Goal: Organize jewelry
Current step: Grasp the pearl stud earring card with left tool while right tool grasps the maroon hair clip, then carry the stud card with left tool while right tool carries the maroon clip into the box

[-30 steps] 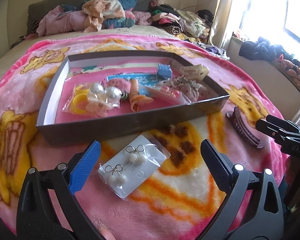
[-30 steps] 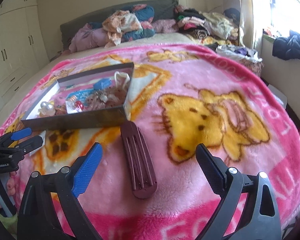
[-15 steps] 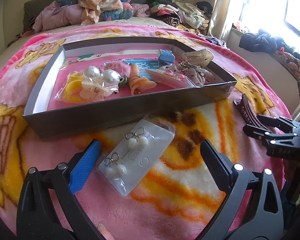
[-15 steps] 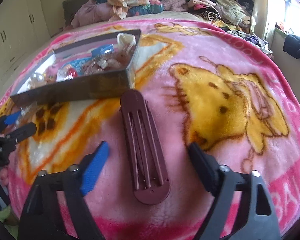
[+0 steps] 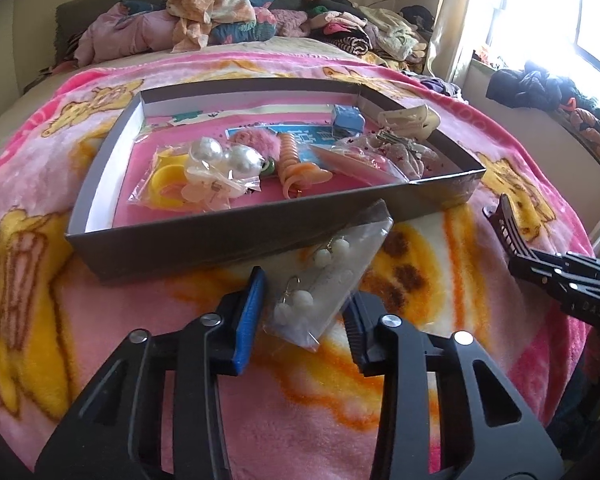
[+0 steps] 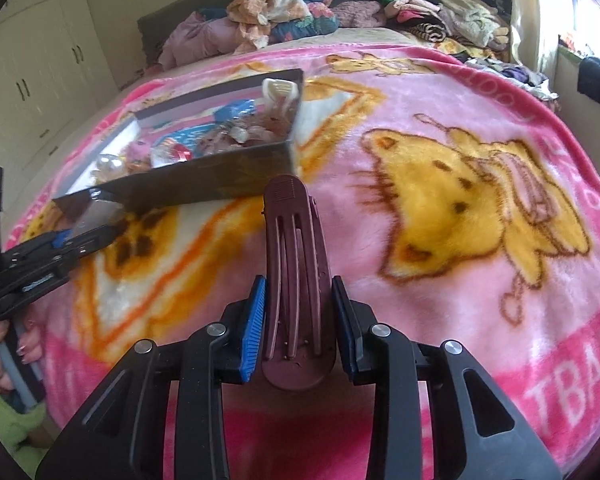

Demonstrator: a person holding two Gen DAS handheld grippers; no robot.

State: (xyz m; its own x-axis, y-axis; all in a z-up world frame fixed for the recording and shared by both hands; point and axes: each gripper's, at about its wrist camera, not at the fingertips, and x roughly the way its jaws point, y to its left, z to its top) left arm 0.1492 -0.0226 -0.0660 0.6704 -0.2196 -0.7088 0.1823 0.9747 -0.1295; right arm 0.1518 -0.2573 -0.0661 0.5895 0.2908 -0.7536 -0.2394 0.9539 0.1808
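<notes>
Earrings [image 5: 300, 280] — seemingly two pairs, bagged

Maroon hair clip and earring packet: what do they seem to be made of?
The maroon hair clip looks like moulded plastic, matte to satin: uniform colour, clean slots, rounded edges. The earring packet seems a clear glossy plastic sleeve over a white card, probably paper; it crinkles and glints. The beads look pearl-like.

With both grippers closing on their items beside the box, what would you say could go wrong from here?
1. The left gripper, jaws closing, has only the lower end of the earring packet; the slick film may slip or fold.
2. The right gripper, jaws closing, pinches the maroon hair clip near one end, so it may pivot when lifted.
3. The box wall stands close ahead, and the tilted packet could snag on it.
</notes>
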